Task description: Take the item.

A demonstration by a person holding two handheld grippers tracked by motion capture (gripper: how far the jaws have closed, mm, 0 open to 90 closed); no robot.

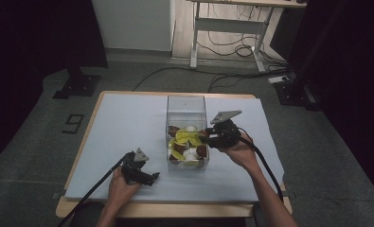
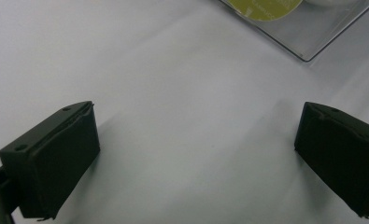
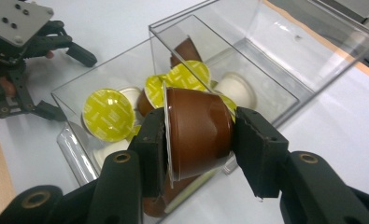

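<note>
Right claw (image 3: 198, 135) grips a brown pod (image 3: 198, 133) above the clear box (image 3: 271, 60) of pods; left claw (image 2: 196, 149), jaws wide apart and empty, rests on the table (image 2: 173, 84) beside the box.

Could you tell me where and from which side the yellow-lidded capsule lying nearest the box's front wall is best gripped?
I'd grip that yellow-lidded capsule across its foil rim, coming down through the open top of the clear box. Its lid faces up and the walls block any side approach. The left gripper is open and free; the right gripper holds a brown capsule.
</note>
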